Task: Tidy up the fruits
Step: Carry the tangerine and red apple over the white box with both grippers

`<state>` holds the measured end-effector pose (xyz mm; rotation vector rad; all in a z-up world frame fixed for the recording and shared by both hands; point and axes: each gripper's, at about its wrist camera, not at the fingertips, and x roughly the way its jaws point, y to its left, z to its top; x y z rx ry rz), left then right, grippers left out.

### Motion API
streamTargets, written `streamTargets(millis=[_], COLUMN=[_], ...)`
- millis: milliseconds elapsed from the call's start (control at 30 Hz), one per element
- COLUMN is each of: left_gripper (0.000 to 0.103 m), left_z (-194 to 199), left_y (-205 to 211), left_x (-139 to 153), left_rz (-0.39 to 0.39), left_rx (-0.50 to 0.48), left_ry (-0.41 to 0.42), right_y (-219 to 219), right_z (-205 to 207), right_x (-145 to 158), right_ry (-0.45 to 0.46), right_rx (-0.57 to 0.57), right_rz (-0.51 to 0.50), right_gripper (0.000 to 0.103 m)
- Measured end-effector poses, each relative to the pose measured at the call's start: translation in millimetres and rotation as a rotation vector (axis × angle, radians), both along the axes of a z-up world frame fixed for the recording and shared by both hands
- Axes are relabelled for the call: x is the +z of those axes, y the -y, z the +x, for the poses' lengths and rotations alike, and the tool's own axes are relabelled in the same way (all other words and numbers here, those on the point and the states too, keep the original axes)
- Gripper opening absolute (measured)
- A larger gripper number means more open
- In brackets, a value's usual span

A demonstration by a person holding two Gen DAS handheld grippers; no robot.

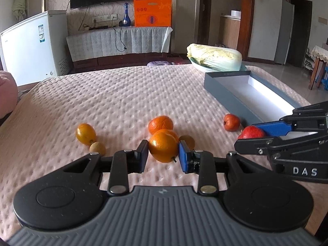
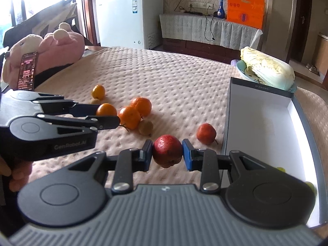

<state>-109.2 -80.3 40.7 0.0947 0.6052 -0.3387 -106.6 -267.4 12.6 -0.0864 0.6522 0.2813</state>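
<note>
My left gripper [image 1: 163, 157] is shut on an orange [image 1: 163, 147] just above the quilted cover; it also shows in the right wrist view [image 2: 106, 116]. My right gripper [image 2: 167, 153] is shut on a red fruit [image 2: 167, 150], seen too in the left wrist view [image 1: 251, 132]. Two more oranges [image 1: 161, 124] lie behind the held one. A yellow-orange fruit [image 1: 85, 133] and a small brown fruit [image 1: 97, 148] lie to the left. Another small red fruit [image 1: 231, 122] lies beside the grey box [image 1: 231, 97], whose white inside holds small green fruits [image 2: 280, 169].
A Chinese cabbage [image 1: 215, 57] on a plate sits at the far right edge of the cover. A pink plush toy [image 2: 53, 49] and a phone [image 2: 27, 70] lie at the left. A white freezer [image 1: 32, 45] and a cabinet stand beyond.
</note>
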Motion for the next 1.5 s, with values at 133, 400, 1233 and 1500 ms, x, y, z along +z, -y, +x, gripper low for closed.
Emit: streamTargets(millis=[133,400,1233,1500], left_gripper=[0.036,0.037,0.037,0.037], left_z=[3,7,16,19], left_y=[7,23,72,95], left_x=[3,7,19,20], left_rz=[-0.006,-0.015,-0.072,-0.095], left_rx=[0.010,0.006,-0.059,-0.099], left_ry=[0.005,0.005,0.022,0.019], right_y=[4,15,61,82], right_z=[-1,-6,-17,-25], right_x=[2,6,15,16], right_ry=[0.009,0.021,0.047,0.046], right_rx=[-0.001,-0.009,-0.103,-0.157], right_rz=[0.006,0.022,0.088,0.094], right_gripper=[0.035,0.035,0.035,0.035])
